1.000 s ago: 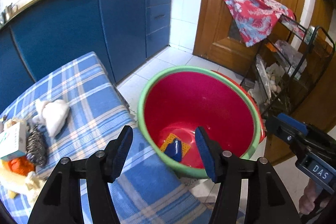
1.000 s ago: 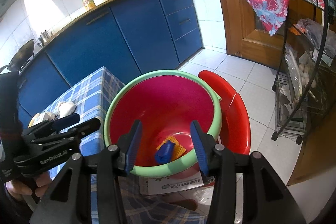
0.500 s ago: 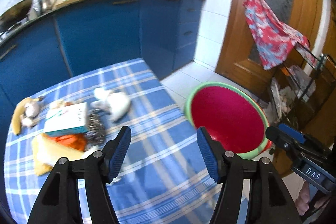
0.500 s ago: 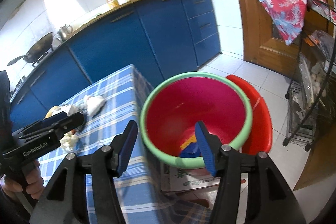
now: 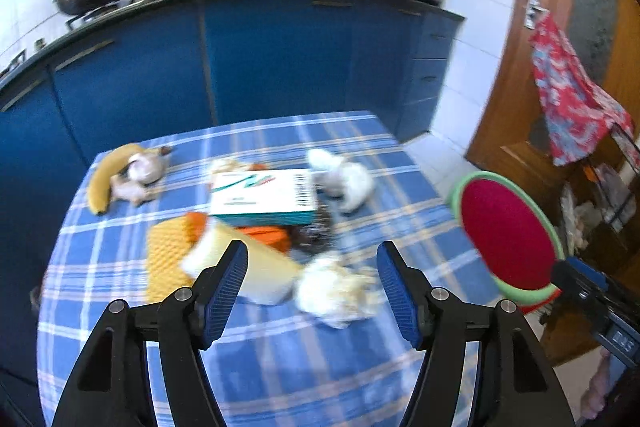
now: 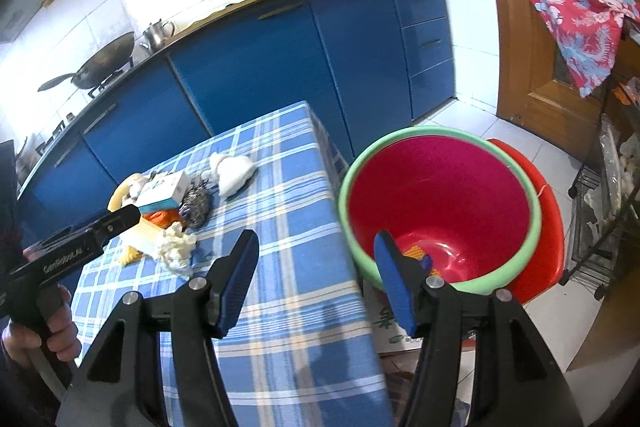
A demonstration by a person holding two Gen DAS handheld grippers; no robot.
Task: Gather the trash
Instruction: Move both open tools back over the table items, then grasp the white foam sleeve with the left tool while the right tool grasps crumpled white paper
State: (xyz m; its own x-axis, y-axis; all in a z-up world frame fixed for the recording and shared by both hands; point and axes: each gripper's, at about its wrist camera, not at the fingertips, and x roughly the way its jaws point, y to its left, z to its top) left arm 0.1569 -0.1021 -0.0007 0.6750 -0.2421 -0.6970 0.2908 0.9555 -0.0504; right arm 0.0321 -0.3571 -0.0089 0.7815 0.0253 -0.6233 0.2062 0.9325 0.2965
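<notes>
Left gripper [image 5: 312, 287]: has swung from the bucket back over the trash pile; jaws spread and just opening further, pinching nothing; crumpled tissue [image 5: 338, 293] lies beyond the tips, likely the next pick
Pile: banana peel [image 5: 102, 183], carton [image 5: 262, 197], sponge [image 5: 168, 259] remain on the plaid tablecloth [image 5: 280, 367]
Right gripper [image 6: 316, 277]: has drawn back from the red bucket [image 6: 440, 195]; jaws apart, just widening, empty; two scraps already in the bucket

Your right claw [image 6: 316, 267] hangs empty over the edge of the blue plaid table [image 6: 296, 327], its jaws apart and just opened wider. Beside the table stands the red basin [image 6: 440, 195] with a green rim, a yellow and blue scrap in its bottom. Your left claw [image 6: 120, 219] reaches toward the trash pile [image 6: 176, 211]: a small box, steel scourer and crumpled tissue.
</notes>
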